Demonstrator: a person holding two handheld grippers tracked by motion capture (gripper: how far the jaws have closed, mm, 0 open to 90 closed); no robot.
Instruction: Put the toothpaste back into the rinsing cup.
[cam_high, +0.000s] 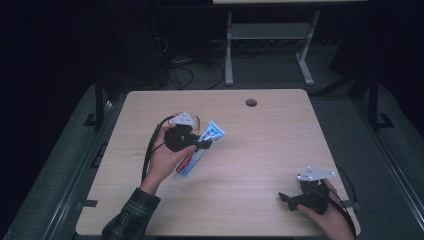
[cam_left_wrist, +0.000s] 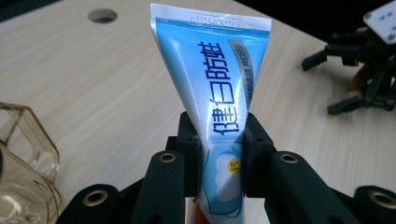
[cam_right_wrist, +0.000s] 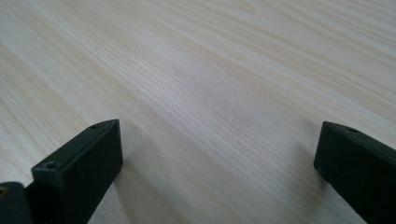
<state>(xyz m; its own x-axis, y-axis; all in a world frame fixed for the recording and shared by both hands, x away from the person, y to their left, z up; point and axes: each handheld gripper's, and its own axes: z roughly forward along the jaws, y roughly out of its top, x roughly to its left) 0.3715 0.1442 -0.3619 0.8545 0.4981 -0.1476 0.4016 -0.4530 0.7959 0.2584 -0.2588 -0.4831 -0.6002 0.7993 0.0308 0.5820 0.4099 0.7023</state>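
Observation:
A blue and white toothpaste tube with a red cap end stands between my left gripper's black jaws, which press on its lower body. In the high view that left gripper holds the tube slanted above the table's left middle, crimped end pointing up and right. My right gripper rests near the table's front right edge, its jaws spread apart. In the right gripper view its two fingers stand wide over bare wood with nothing between them.
A clear amber plastic cup sits close at the left gripper's left, also seen behind the hand. The light wood table has a round cable hole at its far edge. A metal stand is on the dark floor beyond.

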